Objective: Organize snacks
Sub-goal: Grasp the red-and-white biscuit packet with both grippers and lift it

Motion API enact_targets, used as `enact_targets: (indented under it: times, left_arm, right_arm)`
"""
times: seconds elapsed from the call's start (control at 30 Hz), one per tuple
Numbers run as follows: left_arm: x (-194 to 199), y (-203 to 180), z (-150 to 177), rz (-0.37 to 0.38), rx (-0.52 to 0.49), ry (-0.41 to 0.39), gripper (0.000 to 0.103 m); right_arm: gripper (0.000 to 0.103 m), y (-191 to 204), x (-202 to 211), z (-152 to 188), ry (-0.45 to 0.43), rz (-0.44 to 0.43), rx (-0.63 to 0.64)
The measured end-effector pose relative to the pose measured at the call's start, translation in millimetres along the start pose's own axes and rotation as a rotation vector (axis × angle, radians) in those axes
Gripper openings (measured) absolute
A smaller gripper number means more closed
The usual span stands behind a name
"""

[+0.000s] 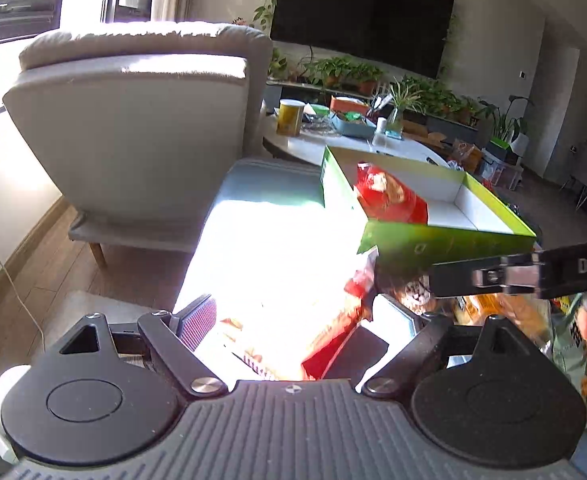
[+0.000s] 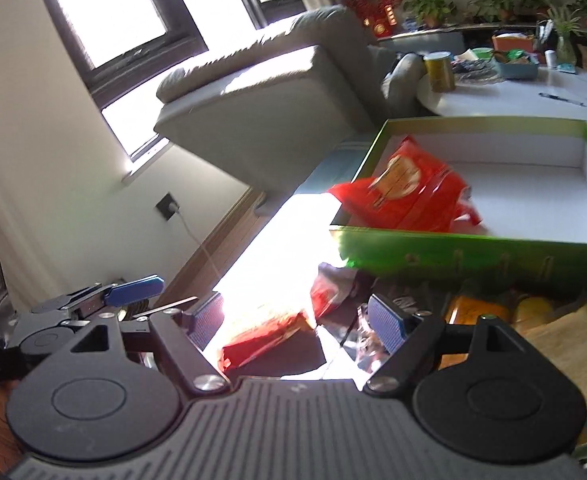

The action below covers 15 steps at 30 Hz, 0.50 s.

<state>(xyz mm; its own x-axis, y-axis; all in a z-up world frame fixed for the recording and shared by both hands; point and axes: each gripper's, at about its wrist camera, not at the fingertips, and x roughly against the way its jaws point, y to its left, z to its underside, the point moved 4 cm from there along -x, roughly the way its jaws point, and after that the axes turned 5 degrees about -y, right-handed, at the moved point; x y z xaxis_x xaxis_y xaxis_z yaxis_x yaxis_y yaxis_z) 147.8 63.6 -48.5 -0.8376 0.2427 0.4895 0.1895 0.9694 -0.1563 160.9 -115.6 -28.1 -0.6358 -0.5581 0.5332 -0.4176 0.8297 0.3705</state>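
A green box (image 1: 445, 242) with a white inside stands ahead; it also shows in the right wrist view (image 2: 473, 254). A red snack bag (image 1: 389, 196) lies in its left part, blurred in the right wrist view (image 2: 413, 194). My left gripper (image 1: 293, 320) is open and empty above a sunlit pile with a red packet (image 1: 333, 340). My right gripper (image 2: 297, 320) is open and empty above a red packet (image 2: 261, 340) and dark wrappers (image 2: 345, 288). The right gripper's body (image 1: 533, 274) crosses the left wrist view at right.
Orange and yellow snack bags (image 2: 525, 320) lie below the box at right. A grey armchair (image 1: 133, 128) stands left. A white round table (image 1: 333, 144) with a yellow can (image 1: 290, 117) and plants sits behind. Strong sunlight washes out the surface (image 1: 269, 256).
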Motion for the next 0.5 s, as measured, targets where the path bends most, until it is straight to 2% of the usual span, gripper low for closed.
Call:
enact_targets:
  times: [0.17,0.3,0.5]
  left_arm:
    - [-1,-9,26,-0.001,-0.067,0.066,0.084]
    - [-9,-11,33,0.025,-0.051,0.089,0.084]
    - [-25,-3,40,0.004,-0.024,0.123,0.084]
  right_arm:
    - [0.074,20,-39,17,0.078,-0.026,0.006]
    - [0.074,23,-59,16,0.079,-0.003,-0.009]
    - [0.074,13,-79,11,0.110,-0.013,-0.088]
